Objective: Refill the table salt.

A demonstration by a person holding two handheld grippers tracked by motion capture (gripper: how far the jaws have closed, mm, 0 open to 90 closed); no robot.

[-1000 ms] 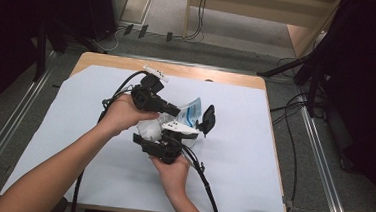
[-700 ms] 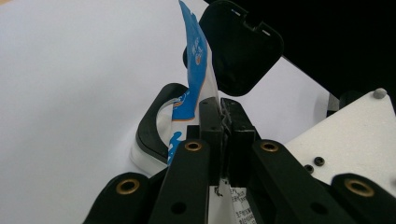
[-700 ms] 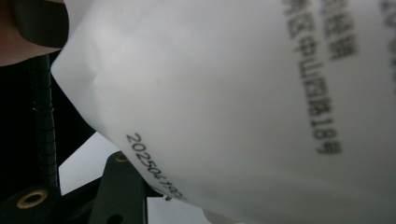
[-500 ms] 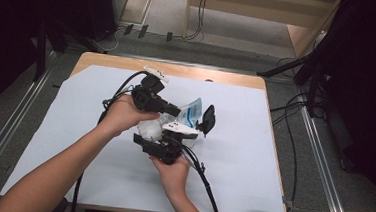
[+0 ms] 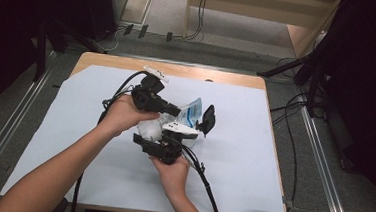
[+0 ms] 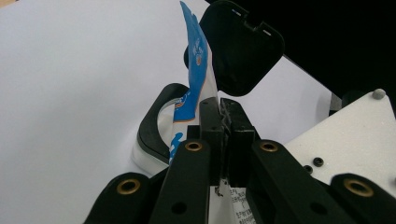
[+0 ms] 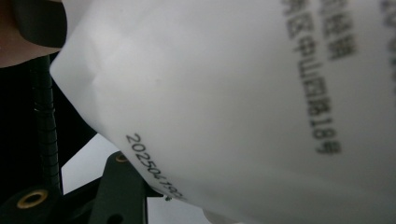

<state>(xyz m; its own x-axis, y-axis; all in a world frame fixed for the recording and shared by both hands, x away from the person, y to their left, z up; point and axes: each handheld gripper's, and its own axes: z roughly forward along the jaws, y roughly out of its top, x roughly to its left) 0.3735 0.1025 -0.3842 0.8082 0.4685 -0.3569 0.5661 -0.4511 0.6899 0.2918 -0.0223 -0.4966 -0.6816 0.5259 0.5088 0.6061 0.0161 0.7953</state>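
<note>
Packet between grippers, above table

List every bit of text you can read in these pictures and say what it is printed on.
"2025" then digits that blur and run under the edge: a date stamp on the white packet in the right gripper view.
"18" within a blurred column of Chinese characters, same packet; the rest is unreadable.
Small print on the packet's white strip below the left gripper fingers: too small to read.
Blue-and-white packet face: logo only, illegible.

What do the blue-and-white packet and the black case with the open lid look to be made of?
Packet: thin plastic film, probably; it creases softly, printed blue on one face and white with black text on the other. Case: likely moulded hard plastic, matte black, with rounded corners and a hinged lid.
</note>
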